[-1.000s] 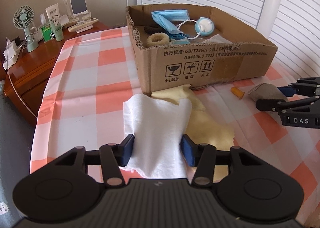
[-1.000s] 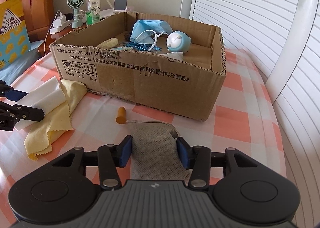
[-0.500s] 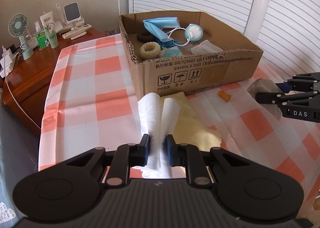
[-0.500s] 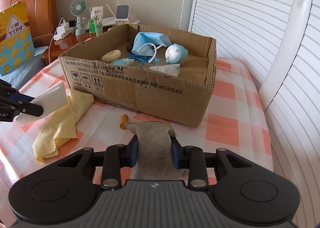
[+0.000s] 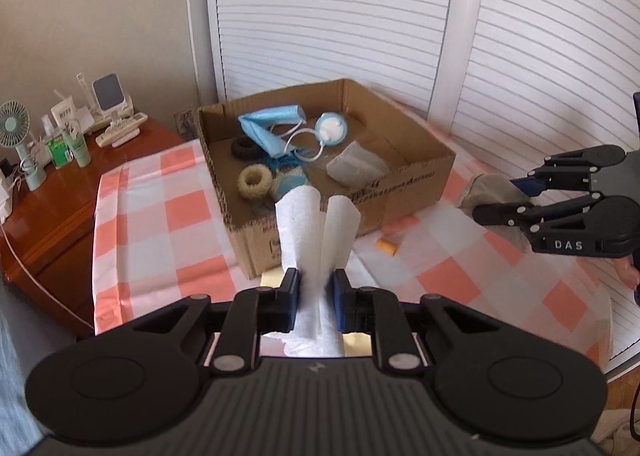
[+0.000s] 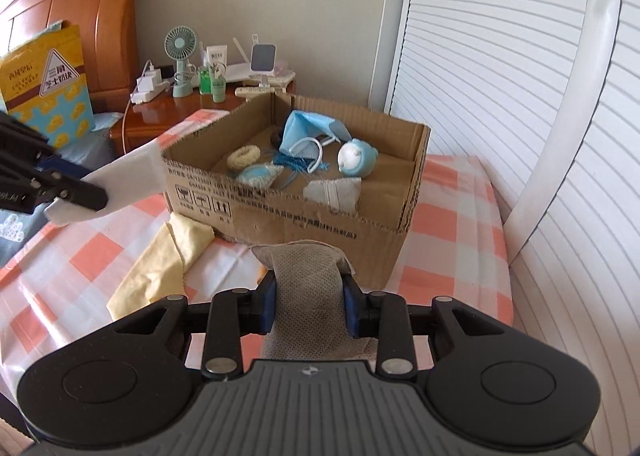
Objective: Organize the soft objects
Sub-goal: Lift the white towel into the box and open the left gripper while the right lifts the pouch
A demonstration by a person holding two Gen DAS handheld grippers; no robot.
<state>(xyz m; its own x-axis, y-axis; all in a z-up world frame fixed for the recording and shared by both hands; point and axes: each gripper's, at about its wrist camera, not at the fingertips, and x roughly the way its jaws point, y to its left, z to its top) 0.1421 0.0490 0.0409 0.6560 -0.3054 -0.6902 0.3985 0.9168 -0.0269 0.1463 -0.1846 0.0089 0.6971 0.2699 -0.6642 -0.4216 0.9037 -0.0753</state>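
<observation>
My left gripper (image 5: pixel 316 298) is shut on a white cloth (image 5: pixel 312 224) and holds it up in the air in front of the cardboard box (image 5: pixel 416 180). The white cloth also shows in the right wrist view (image 6: pixel 128 180), at the box's left corner. My right gripper (image 6: pixel 310 306) is shut on a grey mesh cloth (image 6: pixel 308 276) and holds it lifted, near the box's front wall (image 6: pixel 312 228). The box holds a blue face mask (image 5: pixel 272 128), a round blue toy (image 5: pixel 332 128), hair ties (image 5: pixel 254 182) and a grey cloth (image 5: pixel 354 166).
A yellow cloth (image 6: pixel 160 264) lies on the checked tablecloth (image 5: pixel 152 236) in front of the box. A small orange piece (image 5: pixel 386 246) lies beside it. A wooden nightstand (image 5: pixel 52 192) with a fan and bottles stands at the left. Slatted white doors (image 6: pixel 520 56) stand behind.
Both grippers closed on their cloths and lifted them off the tablecloth. They now sit higher, with the white cloth raised toward the box.
</observation>
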